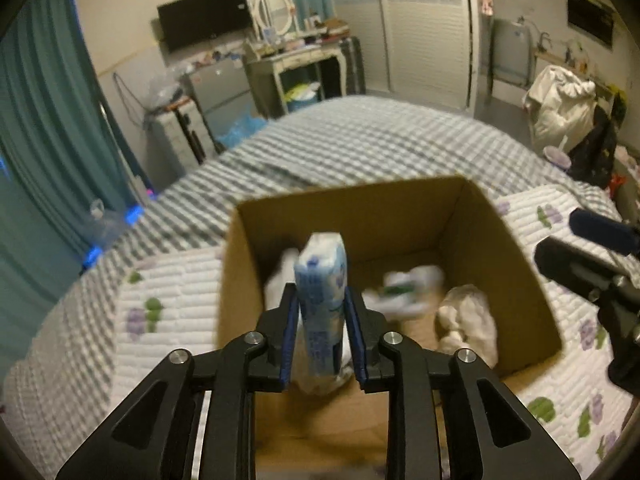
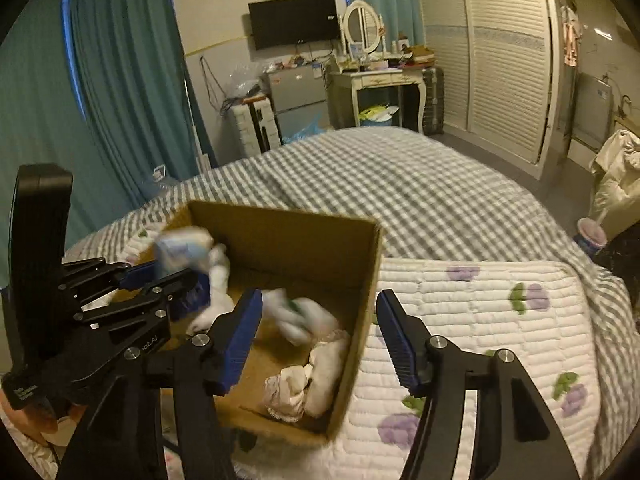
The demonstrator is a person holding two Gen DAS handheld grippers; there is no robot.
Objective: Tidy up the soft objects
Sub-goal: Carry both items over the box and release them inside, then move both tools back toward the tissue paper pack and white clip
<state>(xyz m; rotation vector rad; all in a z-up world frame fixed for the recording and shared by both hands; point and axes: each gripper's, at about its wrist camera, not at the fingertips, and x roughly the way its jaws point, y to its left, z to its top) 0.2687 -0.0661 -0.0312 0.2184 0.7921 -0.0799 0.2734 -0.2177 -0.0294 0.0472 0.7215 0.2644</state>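
My left gripper is shut on a blue and white tissue pack and holds it upright over the open cardboard box. In the right wrist view the left gripper holds the tissue pack above the left side of the box. Inside the box lie a white and green soft item, a white lacy cloth and another white soft item. My right gripper is open and empty, with its jaws astride the box's near right wall.
The box stands on a white quilted pad with purple flowers on a grey checked bedspread. Teal curtains, a dresser with mirror and white wardrobe doors lie beyond the bed.
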